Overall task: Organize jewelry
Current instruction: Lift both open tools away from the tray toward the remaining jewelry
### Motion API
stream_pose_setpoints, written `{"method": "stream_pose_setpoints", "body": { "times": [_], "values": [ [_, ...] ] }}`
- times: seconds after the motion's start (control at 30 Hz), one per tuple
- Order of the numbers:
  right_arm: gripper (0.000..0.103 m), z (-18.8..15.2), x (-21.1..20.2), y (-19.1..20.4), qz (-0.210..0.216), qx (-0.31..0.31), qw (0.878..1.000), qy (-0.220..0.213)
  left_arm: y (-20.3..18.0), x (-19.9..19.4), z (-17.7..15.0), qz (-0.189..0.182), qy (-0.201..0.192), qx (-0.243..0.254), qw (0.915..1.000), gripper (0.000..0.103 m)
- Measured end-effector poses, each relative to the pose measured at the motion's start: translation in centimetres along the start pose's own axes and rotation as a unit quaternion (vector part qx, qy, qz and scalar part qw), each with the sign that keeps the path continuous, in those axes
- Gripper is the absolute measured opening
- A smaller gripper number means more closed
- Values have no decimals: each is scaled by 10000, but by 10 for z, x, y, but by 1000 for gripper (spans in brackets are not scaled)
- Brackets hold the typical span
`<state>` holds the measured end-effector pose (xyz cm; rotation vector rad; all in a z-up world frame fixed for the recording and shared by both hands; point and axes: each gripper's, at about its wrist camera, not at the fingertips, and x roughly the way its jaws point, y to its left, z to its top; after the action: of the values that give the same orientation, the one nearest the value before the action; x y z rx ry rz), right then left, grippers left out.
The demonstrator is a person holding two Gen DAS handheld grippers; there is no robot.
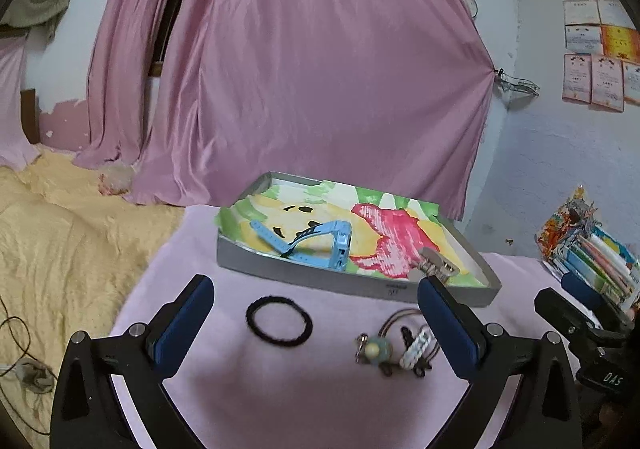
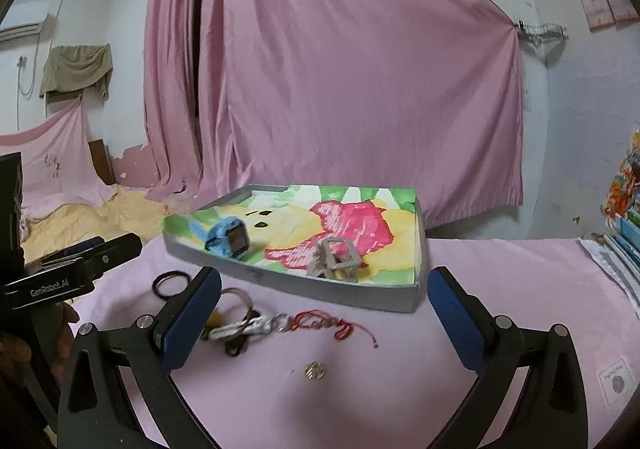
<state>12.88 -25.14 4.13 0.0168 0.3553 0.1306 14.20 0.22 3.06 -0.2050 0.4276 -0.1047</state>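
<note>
A grey box (image 1: 304, 276) (image 2: 296, 286) lined with a colourful drawing sits on the pink cloth. Inside it lie a blue watch (image 1: 316, 243) (image 2: 230, 236) and a grey metal watch band (image 1: 434, 265) (image 2: 335, 259). In front of the box rest a black hair tie (image 1: 279, 320) (image 2: 171, 283), a cluster of keyrings and clips (image 1: 400, 345) (image 2: 240, 325), a red string bracelet (image 2: 328, 325) and a small round earring (image 2: 315, 371). My left gripper (image 1: 316, 321) is open above the hair tie. My right gripper (image 2: 324, 313) is open over the red bracelet.
Pink curtains hang behind the table. A yellow blanket (image 1: 60, 225) covers the bed at left. Books and packets (image 1: 588, 249) are stacked at the right edge. The other gripper (image 2: 60, 273) shows at the left of the right wrist view.
</note>
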Motion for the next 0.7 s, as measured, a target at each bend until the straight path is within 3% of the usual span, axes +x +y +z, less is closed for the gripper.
{"method": "stream_pose_setpoints", "body": {
  "times": [0.27, 0.7],
  "values": [
    [101, -16, -19, 5, 12, -25, 9999, -118, 4, -23, -19, 138, -98, 90, 9998, 102],
    [101, -34, -19, 1, -74, 73, 9998, 170, 4, -30, -35, 228, 70, 182, 9996, 102]
  ]
}}
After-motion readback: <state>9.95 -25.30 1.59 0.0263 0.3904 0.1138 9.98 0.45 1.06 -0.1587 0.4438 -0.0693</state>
